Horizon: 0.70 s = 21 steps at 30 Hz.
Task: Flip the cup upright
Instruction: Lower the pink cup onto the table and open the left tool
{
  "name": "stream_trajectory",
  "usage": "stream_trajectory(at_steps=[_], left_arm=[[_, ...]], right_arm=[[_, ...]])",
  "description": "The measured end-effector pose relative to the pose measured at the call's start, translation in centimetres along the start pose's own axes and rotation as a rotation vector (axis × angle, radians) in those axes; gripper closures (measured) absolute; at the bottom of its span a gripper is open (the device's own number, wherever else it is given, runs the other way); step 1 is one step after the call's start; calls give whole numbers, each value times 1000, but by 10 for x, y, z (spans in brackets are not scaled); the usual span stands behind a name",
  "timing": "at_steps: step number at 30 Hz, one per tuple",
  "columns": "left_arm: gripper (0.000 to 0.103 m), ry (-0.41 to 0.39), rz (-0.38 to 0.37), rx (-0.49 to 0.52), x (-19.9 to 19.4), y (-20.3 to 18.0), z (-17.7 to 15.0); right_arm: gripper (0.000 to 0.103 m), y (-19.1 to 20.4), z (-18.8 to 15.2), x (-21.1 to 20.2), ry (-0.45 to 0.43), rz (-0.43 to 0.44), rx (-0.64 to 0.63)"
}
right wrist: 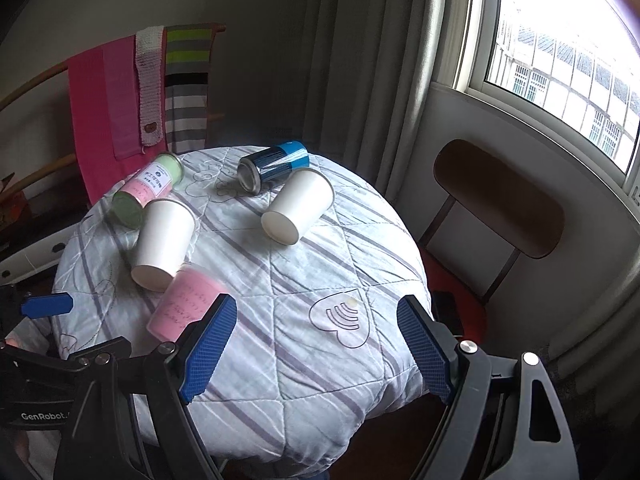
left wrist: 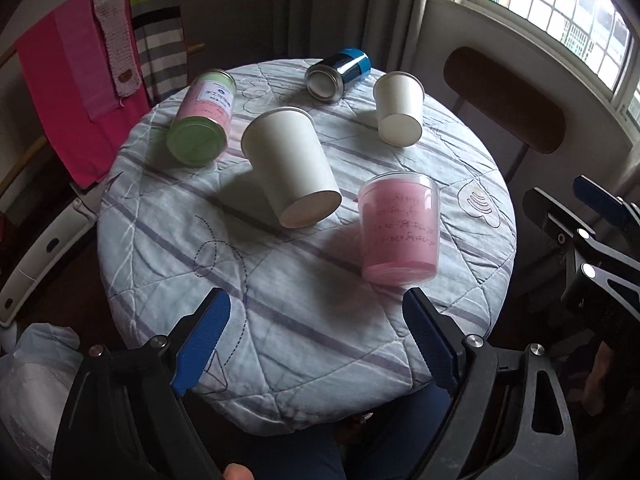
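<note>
Two white paper cups lie on their sides on the round table: one in the middle (left wrist: 290,164) (right wrist: 164,238), one at the far right (left wrist: 399,109) (right wrist: 299,205). A pink plastic cup (left wrist: 398,228) (right wrist: 185,304) also lies on its side near the front. My left gripper (left wrist: 316,340) is open and empty above the table's near edge. My right gripper (right wrist: 316,340) is open and empty above the near right part of the table; its left finger (right wrist: 208,348) hides the pink cup's base. The right gripper also shows in the left wrist view (left wrist: 592,216).
A green-and-pink can (left wrist: 202,118) (right wrist: 146,188) and a blue can (left wrist: 340,70) (right wrist: 274,164) lie on their sides at the back. A quilted striped cloth covers the table (left wrist: 320,320) (right wrist: 320,280). A wooden chair (right wrist: 496,200) stands at the right, hanging cloths (right wrist: 120,100) at the back left.
</note>
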<state>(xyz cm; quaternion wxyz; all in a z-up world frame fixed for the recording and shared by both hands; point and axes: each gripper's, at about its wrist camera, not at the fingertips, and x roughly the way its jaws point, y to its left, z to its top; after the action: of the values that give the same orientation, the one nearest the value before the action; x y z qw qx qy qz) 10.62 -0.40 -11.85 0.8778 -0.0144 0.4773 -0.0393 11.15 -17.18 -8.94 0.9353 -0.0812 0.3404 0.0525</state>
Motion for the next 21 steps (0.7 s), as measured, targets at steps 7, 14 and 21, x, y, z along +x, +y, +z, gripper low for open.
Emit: stream_trajectory(at_steps=[7, 14, 21], left_arm=[[13, -49, 27, -36, -18, 23, -16], [11, -110, 66, -45, -36, 35, -23], [9, -133, 98, -53, -37, 45, -23]], right_arm=[[19, 24, -6, -18, 41, 100, 12], [19, 45, -9, -33, 59, 123, 8], [19, 40, -3, -10, 162, 242, 121]])
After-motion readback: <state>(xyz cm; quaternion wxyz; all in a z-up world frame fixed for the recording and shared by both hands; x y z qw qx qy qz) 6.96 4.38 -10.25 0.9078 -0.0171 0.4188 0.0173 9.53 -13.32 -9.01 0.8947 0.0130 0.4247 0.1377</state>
